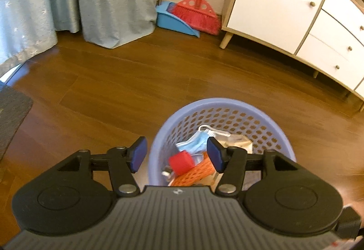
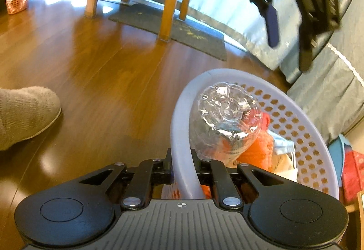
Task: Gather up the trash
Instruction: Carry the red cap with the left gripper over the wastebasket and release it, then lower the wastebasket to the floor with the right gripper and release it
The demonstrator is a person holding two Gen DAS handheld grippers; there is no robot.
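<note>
My right hand-held gripper point(image 2: 183, 164) pinches the lilac basket point(image 2: 179, 113) rim, my left hand-held gripper point(image 1: 177, 154) spread empty above it; a tilt could roll the clear bottle point(image 2: 225, 118), lying atop the trash inside, over that rim

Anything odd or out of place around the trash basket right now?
Yes. A crumpled clear plastic bottle hangs against the lavender basket's rim, apparently not yet settled inside. The right gripper is clamped on that rim. The left gripper hovers open and empty above.
</note>
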